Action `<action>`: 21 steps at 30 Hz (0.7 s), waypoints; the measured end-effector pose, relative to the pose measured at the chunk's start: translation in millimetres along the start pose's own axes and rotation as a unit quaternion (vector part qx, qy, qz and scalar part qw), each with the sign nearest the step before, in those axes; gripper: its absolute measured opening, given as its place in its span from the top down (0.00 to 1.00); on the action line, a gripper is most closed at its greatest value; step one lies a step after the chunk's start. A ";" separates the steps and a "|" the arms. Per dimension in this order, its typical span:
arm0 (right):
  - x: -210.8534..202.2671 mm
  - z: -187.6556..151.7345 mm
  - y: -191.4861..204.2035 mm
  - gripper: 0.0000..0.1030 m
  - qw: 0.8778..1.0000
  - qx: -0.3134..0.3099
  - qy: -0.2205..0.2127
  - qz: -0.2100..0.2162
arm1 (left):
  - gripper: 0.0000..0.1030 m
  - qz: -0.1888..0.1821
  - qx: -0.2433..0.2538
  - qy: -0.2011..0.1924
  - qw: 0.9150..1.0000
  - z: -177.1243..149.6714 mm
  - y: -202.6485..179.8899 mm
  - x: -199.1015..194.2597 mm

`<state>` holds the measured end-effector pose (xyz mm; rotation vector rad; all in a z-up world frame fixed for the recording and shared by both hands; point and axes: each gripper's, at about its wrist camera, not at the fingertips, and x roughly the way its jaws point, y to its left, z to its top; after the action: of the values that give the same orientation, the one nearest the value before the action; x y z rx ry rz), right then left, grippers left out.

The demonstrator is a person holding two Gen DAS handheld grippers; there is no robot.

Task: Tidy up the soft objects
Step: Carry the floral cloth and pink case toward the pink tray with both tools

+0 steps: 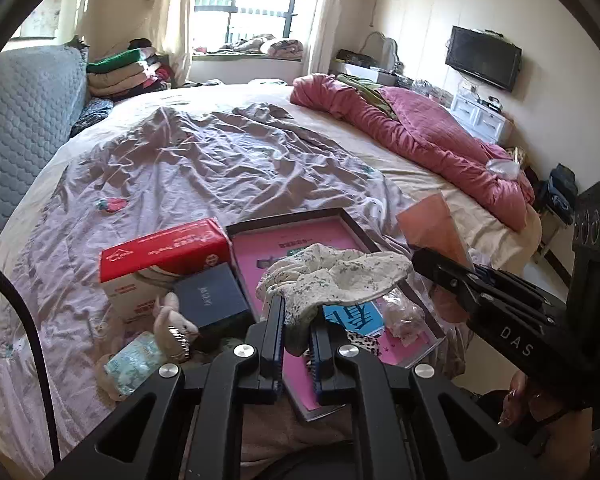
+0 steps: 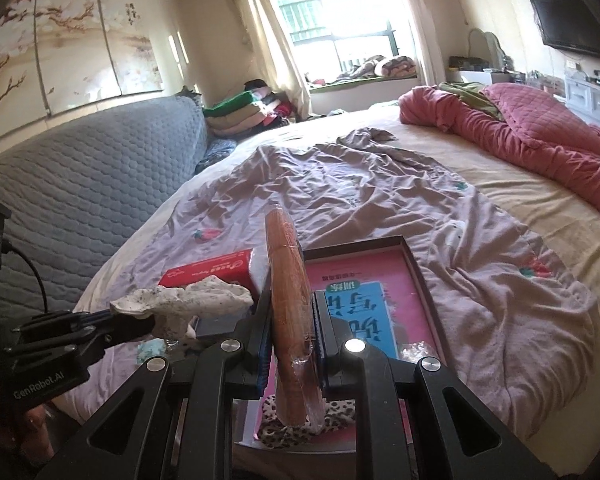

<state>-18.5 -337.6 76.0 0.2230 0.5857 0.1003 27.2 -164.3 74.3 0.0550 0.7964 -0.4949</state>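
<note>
— Tissues first, at the far left: a red tissue box lies on the mauve bedsheet, with a dark blue box leaning against its near side.

— And in front of those?

— A small plush toy and a pale blue tissue packet, both on the sheet near the bed's edge.

— What about the left tongs?

— Clamped narrow on a white floral cloth. The fabric bunches up above the pads and hangs over the shallow brown-rimmed box, whose pink and blue printed sheet shows underneath.

— Is anything else in that box?

— A leopard-print piece at the near end and a crumpled clear plastic bit toward the right side.

— The right tongs?

— Closed tight on a flat orange packet in clear wrap, held edge-up so it stands tall between the pads, above the same box. From the left wrist view that packet sticks up from the black tool at the right.

— Further right?

— A rumpled red quilt along the far side of the bed, well apart from everything being handled.
</note>
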 end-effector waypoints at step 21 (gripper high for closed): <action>17.2 -17.0 -36.4 0.82 0.999 0.033 0.018 -0.016 | 0.89 0.001 0.011 0.062 0.998 -11.9 -11.8 66.0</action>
<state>-12.7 -367.2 44.4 0.2755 0.6291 0.0550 53.0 -198.7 21.5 0.1070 0.9120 -0.5022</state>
